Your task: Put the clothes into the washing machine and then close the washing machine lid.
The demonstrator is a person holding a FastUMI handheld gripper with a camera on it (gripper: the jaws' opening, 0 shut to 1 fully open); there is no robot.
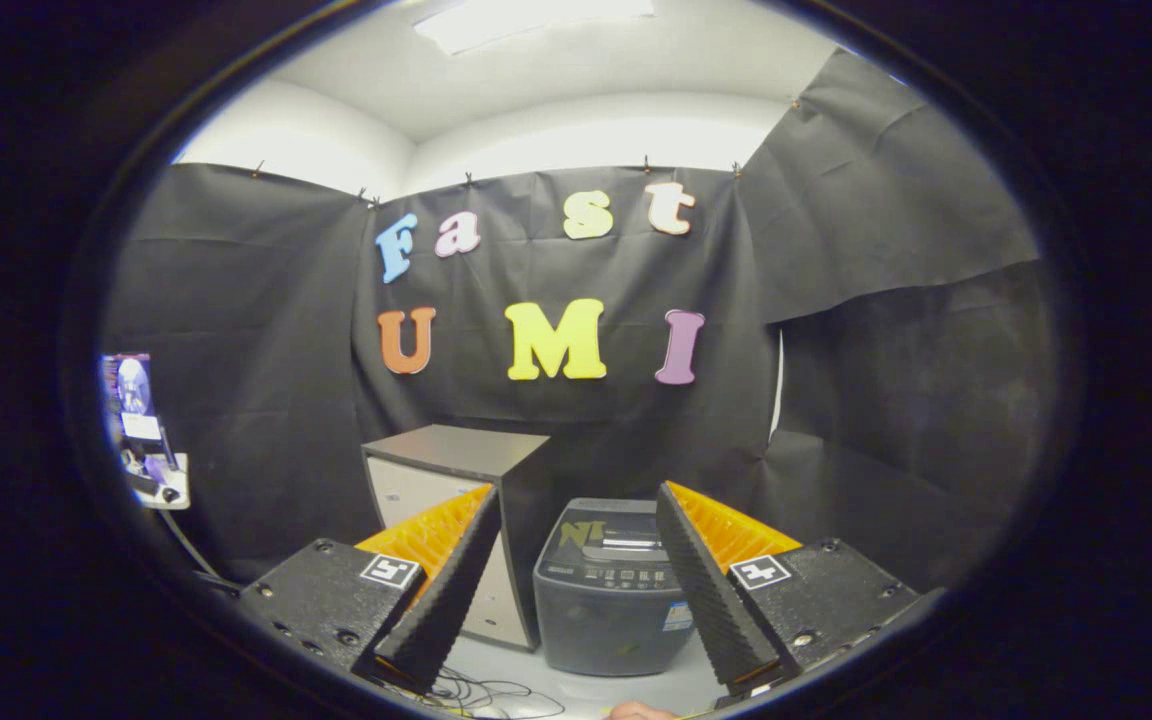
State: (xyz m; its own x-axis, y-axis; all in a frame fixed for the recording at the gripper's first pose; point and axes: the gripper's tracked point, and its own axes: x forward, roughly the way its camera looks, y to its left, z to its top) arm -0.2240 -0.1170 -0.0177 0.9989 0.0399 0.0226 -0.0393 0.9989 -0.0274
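Observation:
A small grey top-loading washing machine (608, 590) stands on the pale floor beyond my fingers, framed in the gap between them. Its lid looks down, with a control strip along the front of the top. My gripper (576, 520) is open, its two fingers spread wide and nothing between them. It hangs well short of the machine and a little above it. I see no clothes from here.
A dark-topped cabinet (456, 470) with a pale front stands just left of the machine, almost touching it. Cables (476, 692) lie on the floor below the left finger. A small shelf with gear (151, 470) sits against the left wall.

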